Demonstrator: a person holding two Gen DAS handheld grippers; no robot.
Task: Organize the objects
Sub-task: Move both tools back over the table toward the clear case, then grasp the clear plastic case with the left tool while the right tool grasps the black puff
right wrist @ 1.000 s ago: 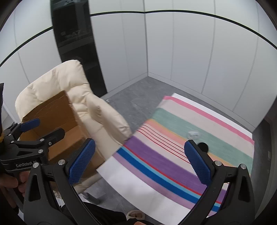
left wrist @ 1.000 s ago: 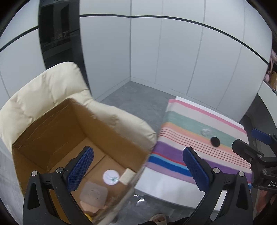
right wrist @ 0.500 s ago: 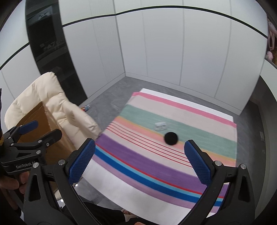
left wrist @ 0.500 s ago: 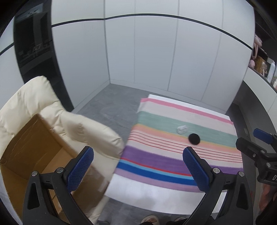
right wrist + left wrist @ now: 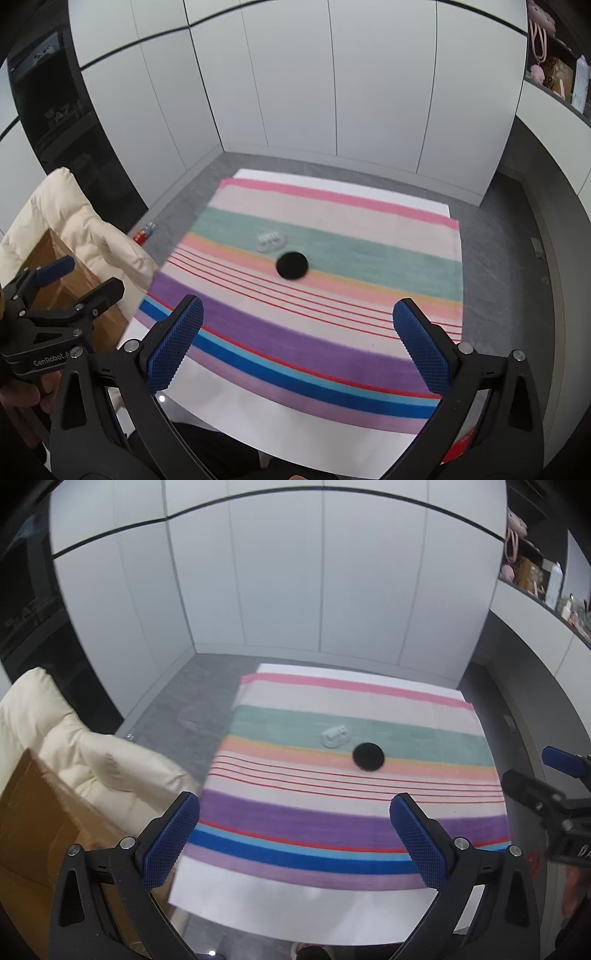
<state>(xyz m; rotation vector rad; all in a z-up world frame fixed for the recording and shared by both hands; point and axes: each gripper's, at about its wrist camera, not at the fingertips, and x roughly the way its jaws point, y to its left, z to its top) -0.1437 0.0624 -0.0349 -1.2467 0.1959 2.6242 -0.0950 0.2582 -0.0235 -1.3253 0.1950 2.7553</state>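
A black round disc [image 5: 368, 756] [image 5: 291, 265] lies on the striped cloth [image 5: 351, 812] [image 5: 314, 332] that covers the table. Just behind it, to its left, sits a small clear plastic piece [image 5: 335, 735] [image 5: 272, 240]. My left gripper [image 5: 295, 834] hangs open above the cloth's near stripes, well short of both objects, nothing between its fingers. My right gripper [image 5: 297, 345] is open too, over the purple and blue stripes. Each gripper shows in the other's view: the right one [image 5: 554, 794] at the right edge, the left one [image 5: 62, 291] at the left.
A cardboard box [image 5: 33, 819] [image 5: 55, 266] rests on a cream padded chair [image 5: 74, 746] [image 5: 74, 218] left of the table. Something small lies on the grey floor [image 5: 146, 232] by the chair. Shelves with items [image 5: 535, 576] run along the right wall.
Both views have swung right, from the box on the chair toward the striped table. The disc and clear piece now sit near the centre. Both grippers stay open.
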